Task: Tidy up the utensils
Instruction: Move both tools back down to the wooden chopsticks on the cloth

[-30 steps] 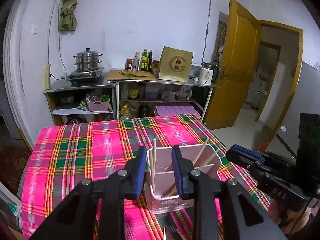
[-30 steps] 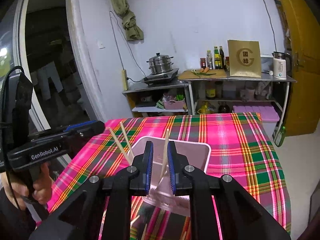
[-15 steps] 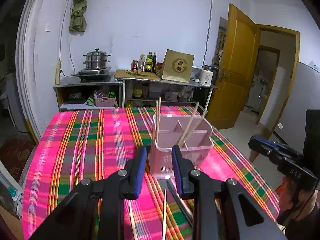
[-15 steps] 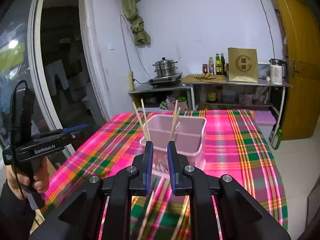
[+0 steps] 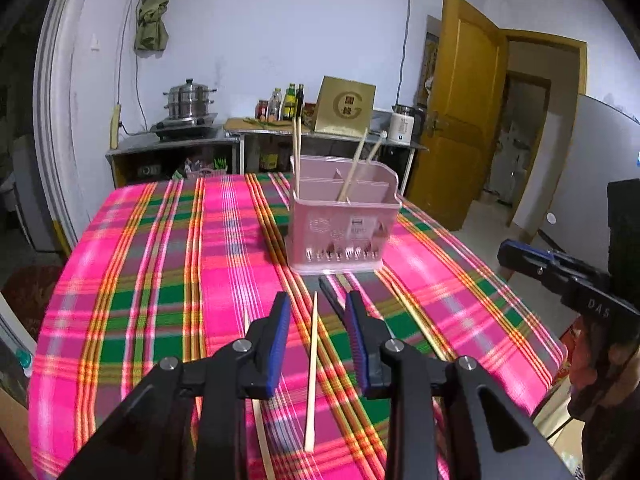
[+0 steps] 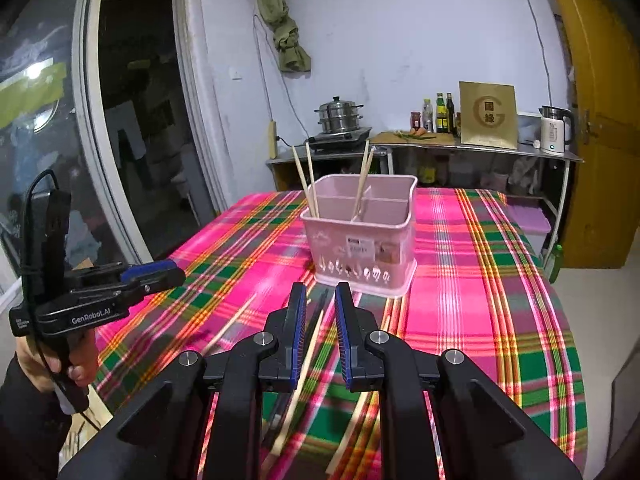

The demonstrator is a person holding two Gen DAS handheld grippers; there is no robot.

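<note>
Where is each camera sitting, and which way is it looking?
Left wrist: on the left gripper, facing the pink plastic utensil basket across the plaid tablecloth; the right gripper shows at the side.
Right wrist: on the right gripper, facing the same basket; the left gripper and hand show.
Shared: basket, tablecloth, loose wooden chopsticks.

Both grippers, left (image 5: 316, 312) and right (image 6: 320, 304), have drawn back from the caddy (image 5: 344, 224); loose chopsticks (image 5: 311, 372) on the cloth now show beneath them

black tongs (image 5: 316, 320) with blue pads (image 5: 278, 340), silver screws; "genrobot.ai" lettering.
</note>
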